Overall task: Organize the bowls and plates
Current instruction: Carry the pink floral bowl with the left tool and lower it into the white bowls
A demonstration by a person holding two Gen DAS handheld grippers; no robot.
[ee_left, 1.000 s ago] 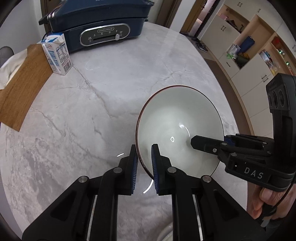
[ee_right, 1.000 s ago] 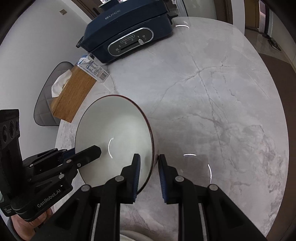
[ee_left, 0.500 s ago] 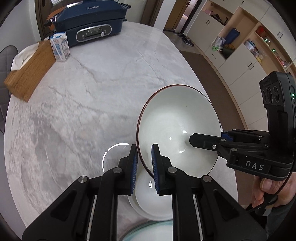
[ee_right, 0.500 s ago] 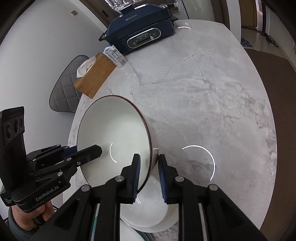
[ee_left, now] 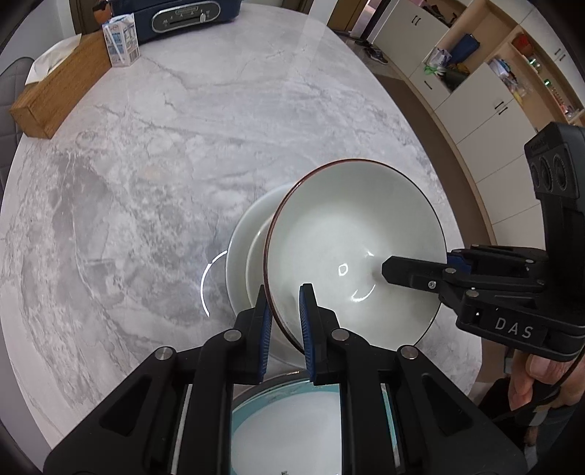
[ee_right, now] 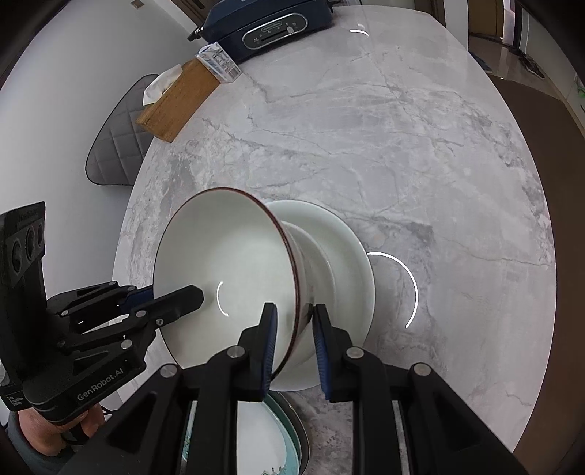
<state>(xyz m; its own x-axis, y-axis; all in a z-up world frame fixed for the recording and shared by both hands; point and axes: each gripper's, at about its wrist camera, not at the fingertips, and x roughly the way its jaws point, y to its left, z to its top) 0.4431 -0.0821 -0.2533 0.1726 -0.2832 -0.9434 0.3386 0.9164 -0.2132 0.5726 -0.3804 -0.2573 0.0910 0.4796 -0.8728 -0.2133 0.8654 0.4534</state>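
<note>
A white bowl with a dark red rim (ee_left: 351,248) (ee_right: 226,266) hangs tilted between both grippers. My left gripper (ee_left: 286,314) is shut on its near rim; in the right wrist view that gripper (ee_right: 175,296) reaches in from the left. My right gripper (ee_right: 292,329) is shut on the opposite rim and wall, seen in the left wrist view as the black tool (ee_left: 413,272) at right. Just beneath the bowl a white plate (ee_left: 245,248) (ee_right: 340,248) lies on the marble table. A teal-rimmed plate (ee_left: 292,427) (ee_right: 270,434) sits at the near table edge under the fingers.
The round marble table (ee_left: 182,164) (ee_right: 402,146) carries a wooden tissue box (ee_left: 55,95) (ee_right: 179,102), a milk carton (ee_left: 120,42) (ee_right: 219,62) and a dark blue cooker (ee_left: 190,14) (ee_right: 274,25) at its far side. A grey chair (ee_right: 117,146) stands left; cabinets (ee_left: 475,91) line the right.
Both grippers carried the bowl toward the near table edge. The white plate and the teal-rimmed plate came into view, and the bowl now hangs over the white plate.
</note>
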